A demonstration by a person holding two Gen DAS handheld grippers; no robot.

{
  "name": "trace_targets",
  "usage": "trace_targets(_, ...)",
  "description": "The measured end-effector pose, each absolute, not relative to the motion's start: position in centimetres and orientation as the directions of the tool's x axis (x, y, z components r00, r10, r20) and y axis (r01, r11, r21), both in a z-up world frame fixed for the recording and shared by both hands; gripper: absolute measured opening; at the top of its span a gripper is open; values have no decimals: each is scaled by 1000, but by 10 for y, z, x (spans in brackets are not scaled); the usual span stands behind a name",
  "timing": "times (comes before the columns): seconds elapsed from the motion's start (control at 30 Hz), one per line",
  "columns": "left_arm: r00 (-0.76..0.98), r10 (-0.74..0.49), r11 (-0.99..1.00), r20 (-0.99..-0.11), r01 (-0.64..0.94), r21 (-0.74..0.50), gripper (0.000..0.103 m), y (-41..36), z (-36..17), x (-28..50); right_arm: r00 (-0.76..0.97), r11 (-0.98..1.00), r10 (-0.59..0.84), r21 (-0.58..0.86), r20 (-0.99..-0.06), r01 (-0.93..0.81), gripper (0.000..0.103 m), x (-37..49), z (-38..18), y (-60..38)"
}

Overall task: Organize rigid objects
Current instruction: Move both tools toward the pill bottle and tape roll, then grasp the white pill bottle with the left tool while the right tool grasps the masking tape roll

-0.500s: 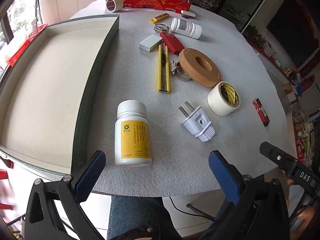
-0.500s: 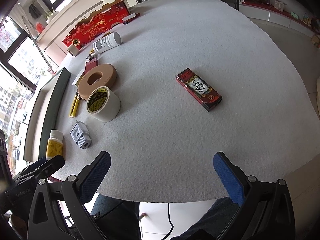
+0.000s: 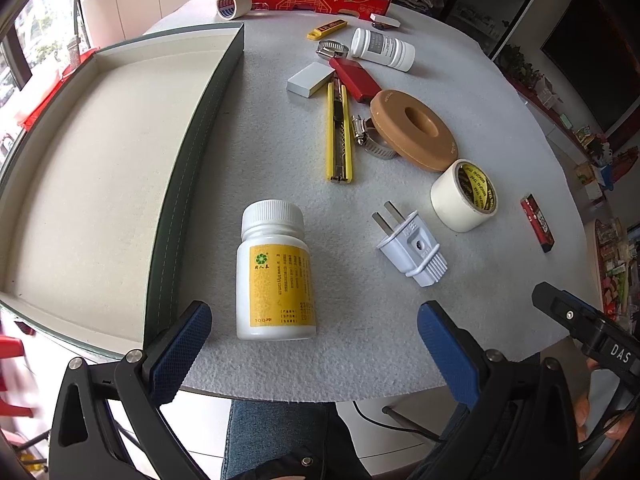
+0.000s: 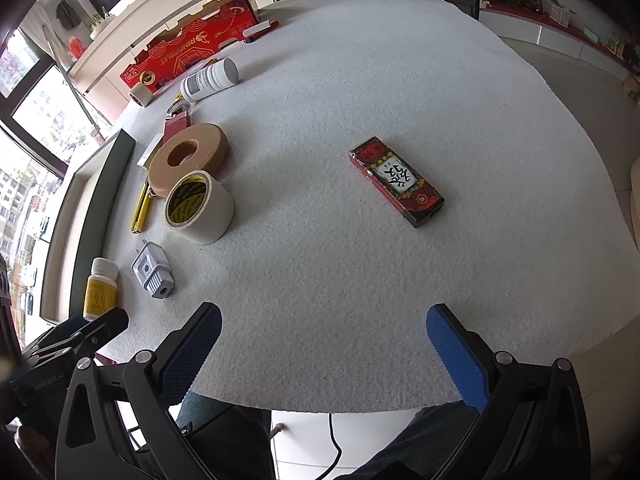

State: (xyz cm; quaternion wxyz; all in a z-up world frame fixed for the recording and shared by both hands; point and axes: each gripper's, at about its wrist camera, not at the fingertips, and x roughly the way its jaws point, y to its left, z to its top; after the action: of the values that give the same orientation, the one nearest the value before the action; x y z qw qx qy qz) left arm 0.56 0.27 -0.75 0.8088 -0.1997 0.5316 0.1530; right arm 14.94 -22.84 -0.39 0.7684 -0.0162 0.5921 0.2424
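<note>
**Two wrist cameras looking steeply down over the near table edge**

The left wrist view is looking forward and down from close above the yellow-labelled bottle (image 3: pixel 276 276), taking in the tray (image 3: pixel 192 184) at its left. The right wrist view is facing down over the table's (image 4: pixel 400 80) barer side, near the red box (image 4: pixel 396 180). Both are sharing the plug (image 3: pixel 412 246), tape roll (image 3: pixel 464 196) and bottle.
</note>
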Motion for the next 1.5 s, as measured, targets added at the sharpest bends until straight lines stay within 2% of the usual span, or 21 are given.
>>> trace_targets(0.6,376,54,889,-925,-439,-127,103,1,-11,16,184,888,330,239,-926,-394,103,150,-7,-226)
trace_targets(1.0,357,114,883,-927,-463,-70,103,23,-17,18,196,890,322,226,-926,-395,103,152,-6,-225)
trace_targets(1.13,356,57,873,-933,-471,-127,103,32,-18,18,202,889,313,211,-928,-407,103,156,-4,-224)
trace_targets(1.27,355,60,884,-933,-454,-116,103,27,-15,27,223,891,290,177,-931,-419,103,166,0,-222)
trace_targets(1.5,303,81,891,-950,-449,-67,103,17,-23,34,180,813,344,196,-922,-549,103,155,9,-191)
